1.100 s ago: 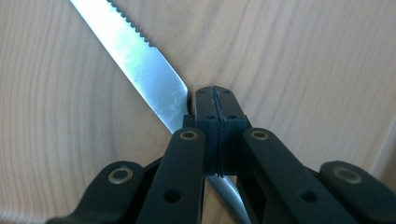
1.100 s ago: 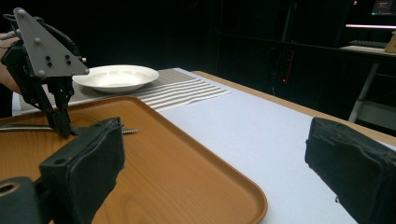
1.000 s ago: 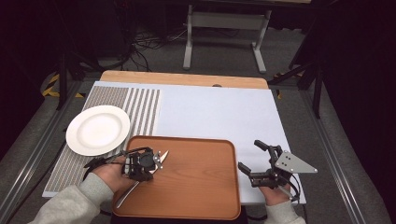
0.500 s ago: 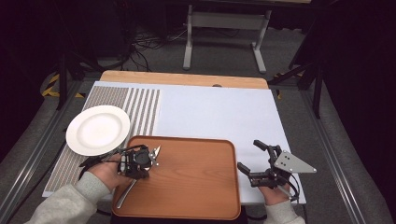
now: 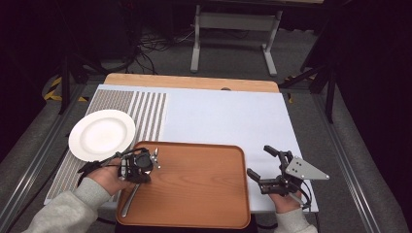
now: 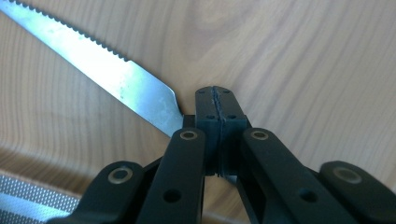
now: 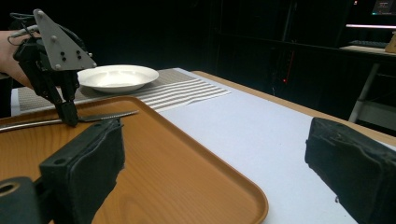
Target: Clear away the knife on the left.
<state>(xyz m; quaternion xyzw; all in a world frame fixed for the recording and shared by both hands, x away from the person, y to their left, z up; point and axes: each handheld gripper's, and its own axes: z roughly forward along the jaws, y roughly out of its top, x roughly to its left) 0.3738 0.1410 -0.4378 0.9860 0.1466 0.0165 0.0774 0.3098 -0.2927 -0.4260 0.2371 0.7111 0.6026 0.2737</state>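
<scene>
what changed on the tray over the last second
Little. The left gripper, shut on the knife near where blade meets handle, shifted slightly toward the tray's left edge, and the knife's handle end swung a bit with it. The knife lies low over the tray; a lift cannot be told. The right gripper kept its place off the tray's right side, jaws open. The white plate did not move.

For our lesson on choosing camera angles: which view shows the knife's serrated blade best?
The left gripper view: the knife lies close up, its teeth plain, beside the shut left gripper. The right gripper view shows it side-on and small on the tray. The high view gives a thin sliver.
</scene>
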